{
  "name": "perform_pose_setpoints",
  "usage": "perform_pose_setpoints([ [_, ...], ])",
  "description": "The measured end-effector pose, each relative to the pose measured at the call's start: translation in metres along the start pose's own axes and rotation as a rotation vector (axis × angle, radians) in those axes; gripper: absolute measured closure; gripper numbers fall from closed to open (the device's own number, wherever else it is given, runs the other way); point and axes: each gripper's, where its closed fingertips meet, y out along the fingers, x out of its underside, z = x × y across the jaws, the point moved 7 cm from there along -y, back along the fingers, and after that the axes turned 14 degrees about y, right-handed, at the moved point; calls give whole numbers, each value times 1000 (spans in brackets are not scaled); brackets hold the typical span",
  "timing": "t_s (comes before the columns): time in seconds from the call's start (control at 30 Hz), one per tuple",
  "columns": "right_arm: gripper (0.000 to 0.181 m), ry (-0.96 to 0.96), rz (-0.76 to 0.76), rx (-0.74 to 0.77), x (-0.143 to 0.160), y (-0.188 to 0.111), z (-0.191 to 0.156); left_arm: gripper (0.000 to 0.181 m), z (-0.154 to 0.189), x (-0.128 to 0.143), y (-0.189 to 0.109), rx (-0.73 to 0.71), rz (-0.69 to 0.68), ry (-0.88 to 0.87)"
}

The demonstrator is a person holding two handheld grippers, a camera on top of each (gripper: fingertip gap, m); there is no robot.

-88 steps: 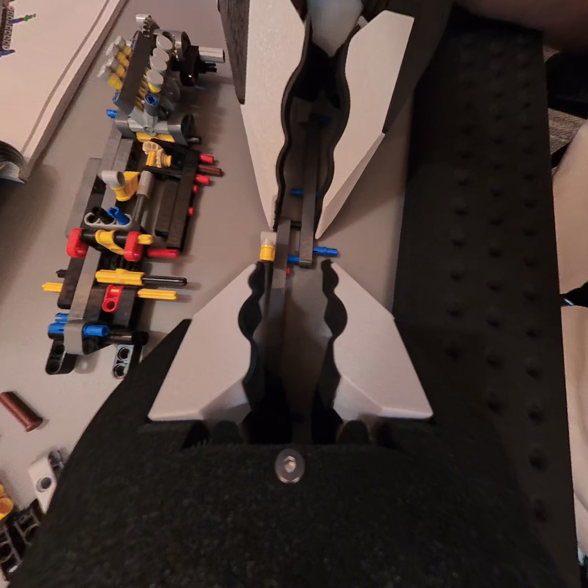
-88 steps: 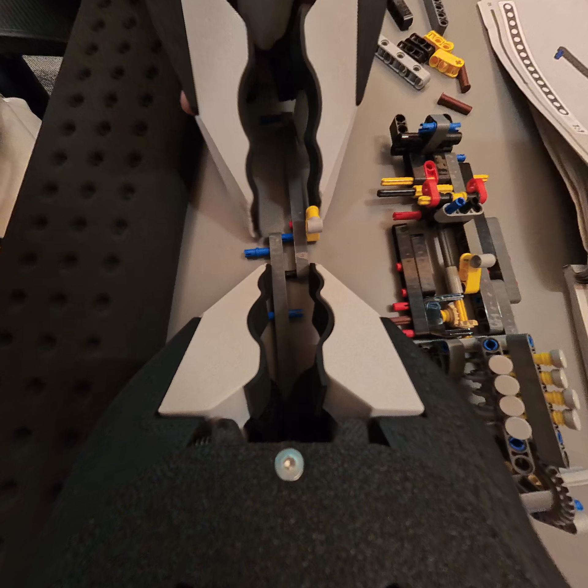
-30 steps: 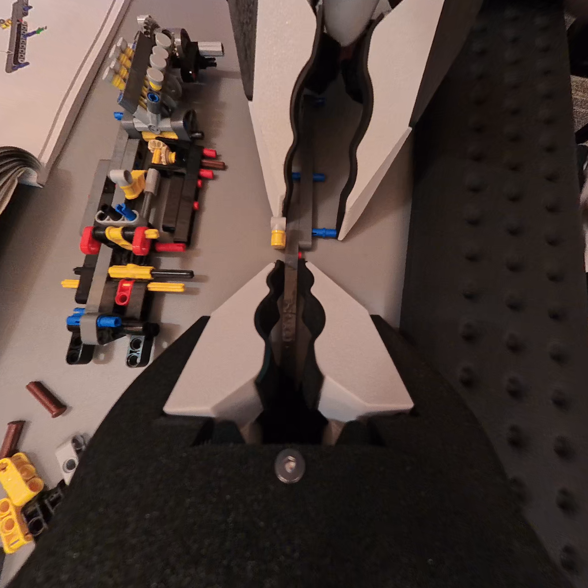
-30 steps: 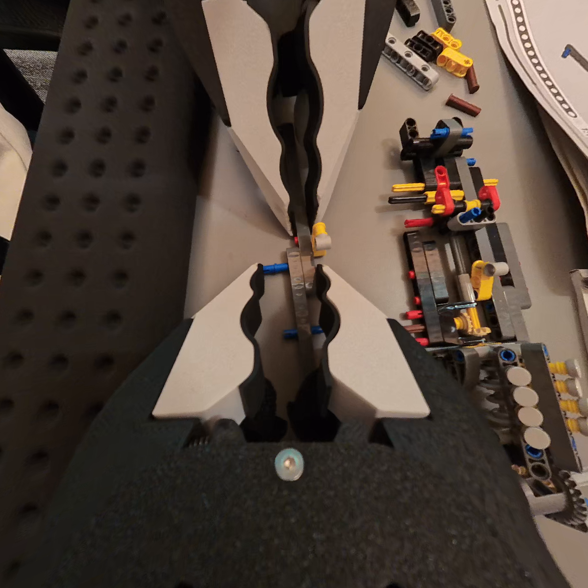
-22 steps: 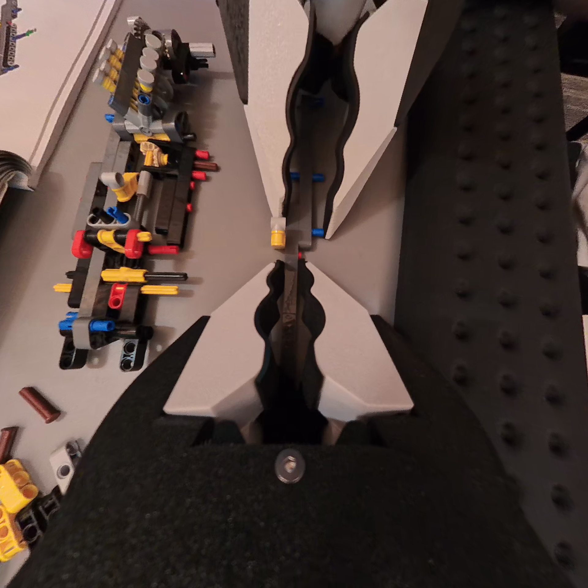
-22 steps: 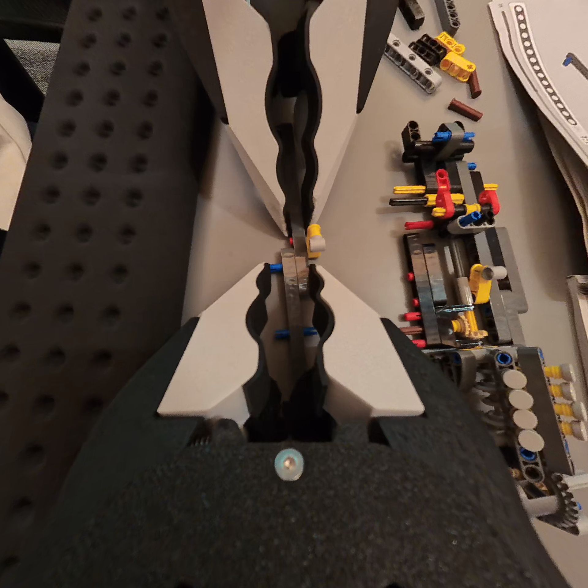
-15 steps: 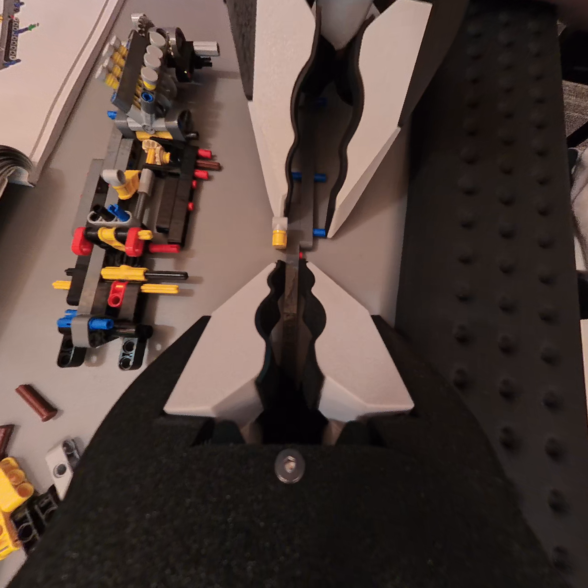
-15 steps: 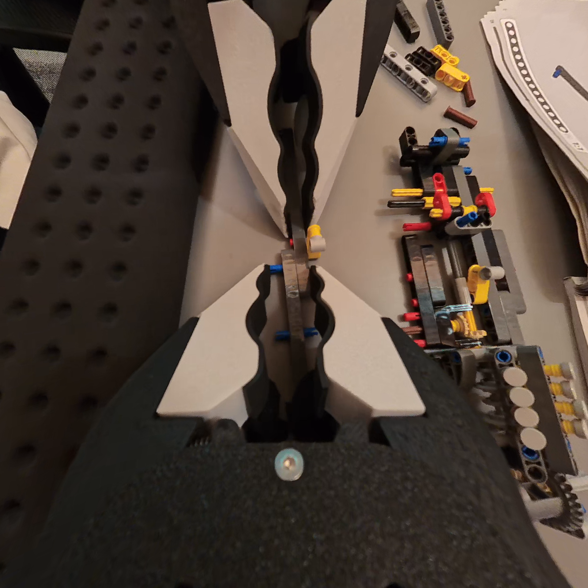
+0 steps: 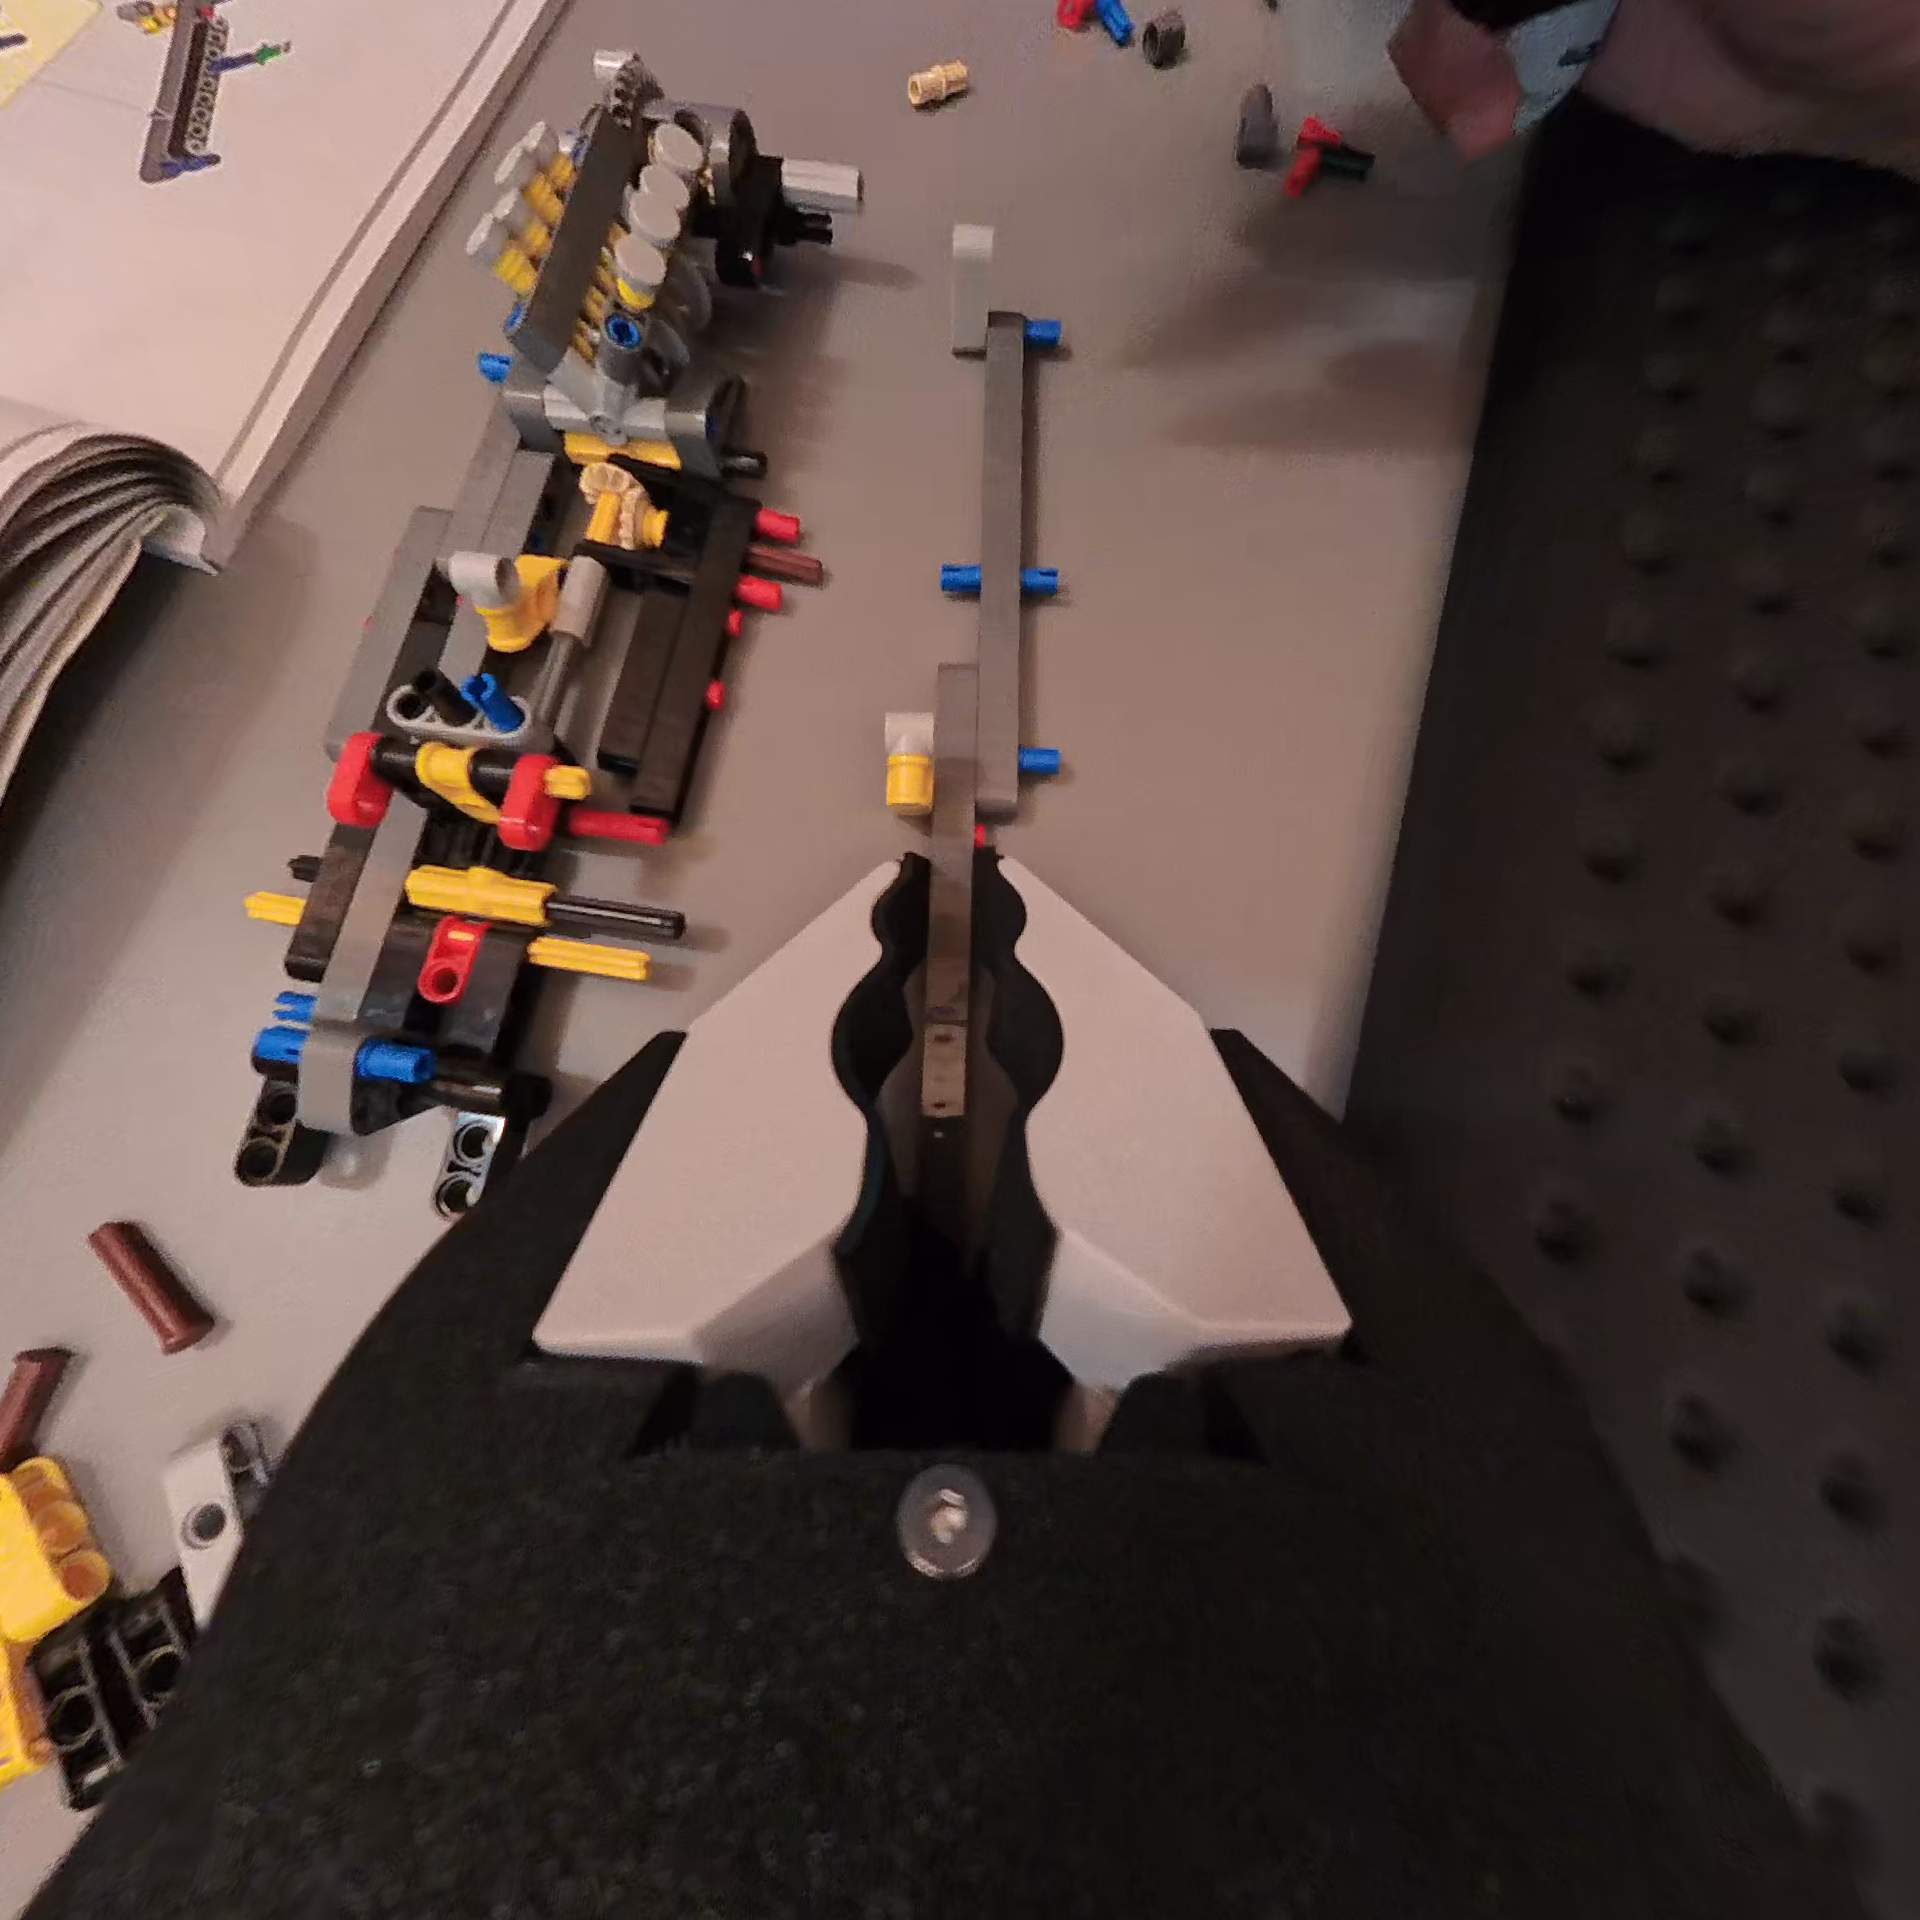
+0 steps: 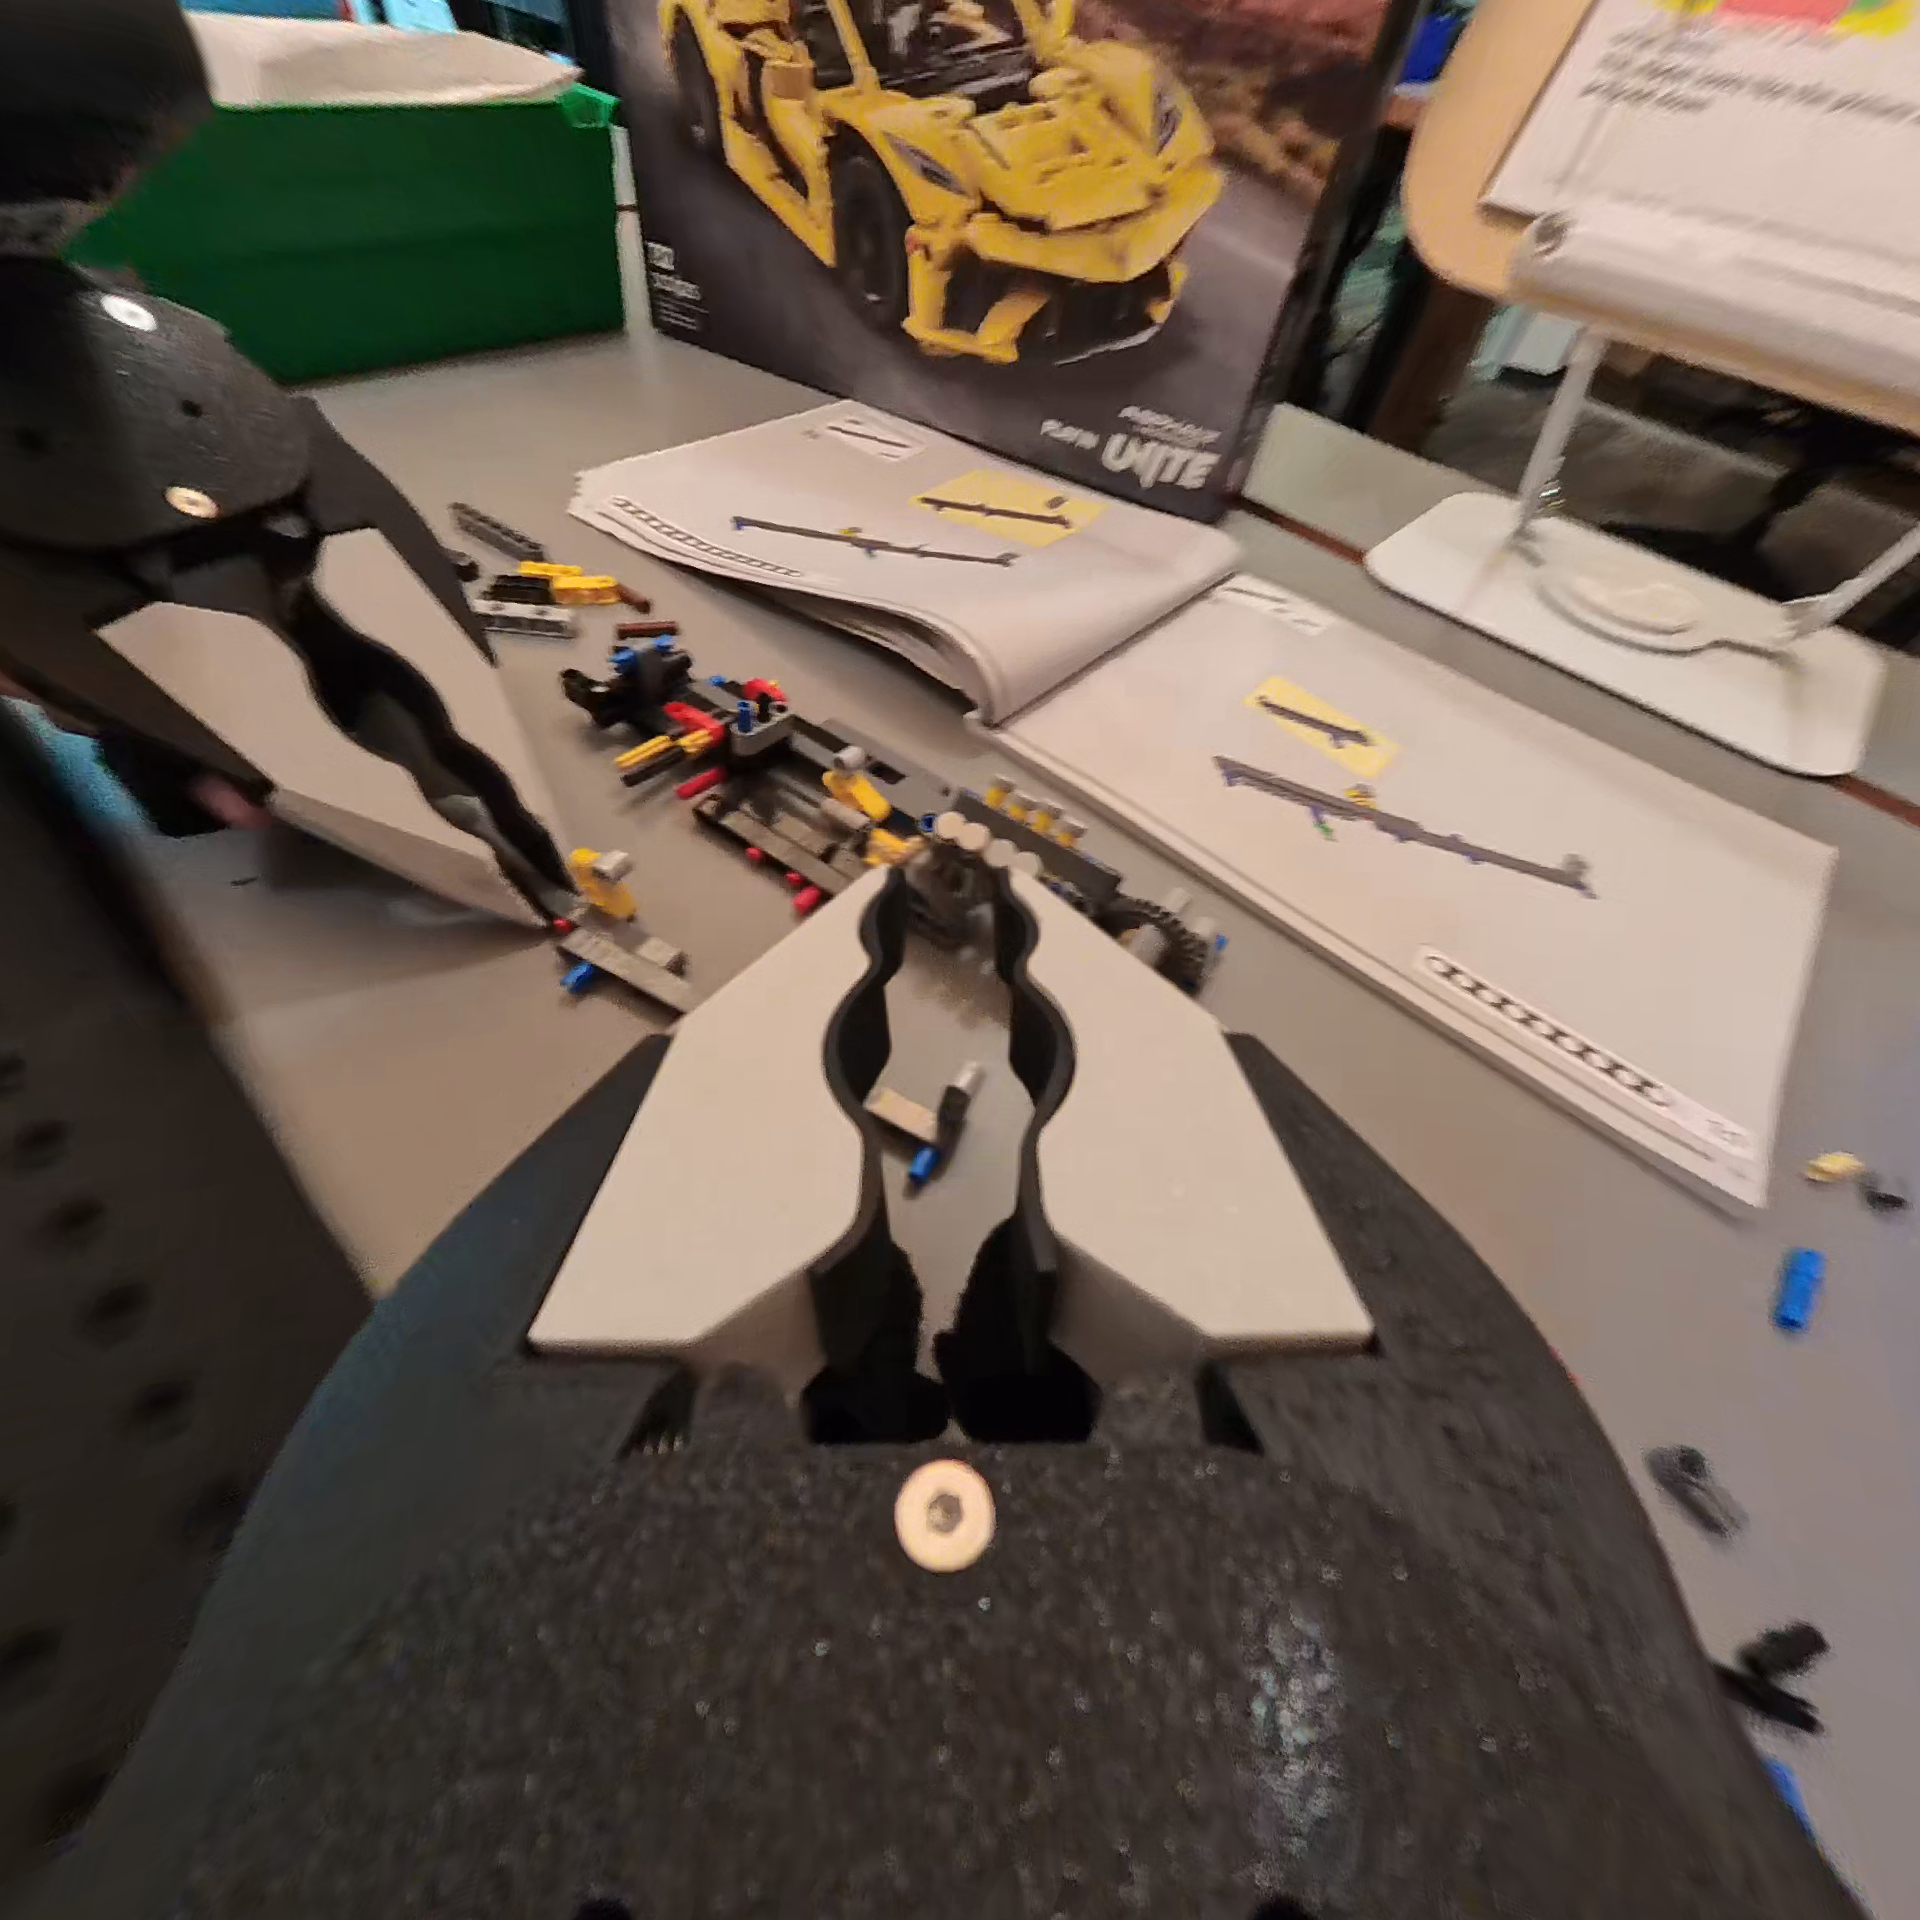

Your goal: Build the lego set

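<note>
Left gripper [image 9: 951, 868] is clenched on the near end of a long grey beam assembly [image 9: 1000, 540] with blue pins, lying on the desk [image 9: 1226, 623]. A yellow connector [image 9: 908, 779] sits at the grip point. The partly built chassis [image 9: 520, 665] lies just left; loose pieces [image 9: 156, 1288] are scattered nearby. Right gripper [image 10: 940, 904] is lifted, released and empty. Behind are open instruction booklets [image 10: 904, 561], a set box [image 10: 966, 229] and a green bin [image 10: 364, 218], contents hidden.
</note>
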Motion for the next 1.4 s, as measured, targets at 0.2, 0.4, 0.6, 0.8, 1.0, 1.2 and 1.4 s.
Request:
perform_pose_setpoints([
  [0.2, 170, 4, -20, 35, 4, 4, 7, 153, -6, -4, -13, -7, 87, -58],
  [0.4, 171, 7, -10, 29, 4, 3, 8, 158, -51, -6, -70, -196, 389, -235],
  [0.6, 172, 81, -24, 7, 5, 5, 14, 163, -103, 40, -112, -624, 310, -409],
  [0.8, 172, 195, -10, -65, 3, 4, 20, 167, -109, 48, -107, -676, 204, -348],
  [1.0, 172, 246, 7, -90, 3, 2, 24, 168, -109, 48, -100, -677, 159, -297],
  [1.2, 172, 250, 4, -94, 3, 2, 24, 169, -110, 50, -99, -665, 155, -313],
  [1.4, 172, 280, 21, -98, 2, 1, 27, 169, -110, 50, -98, -668, 152, -308],
])
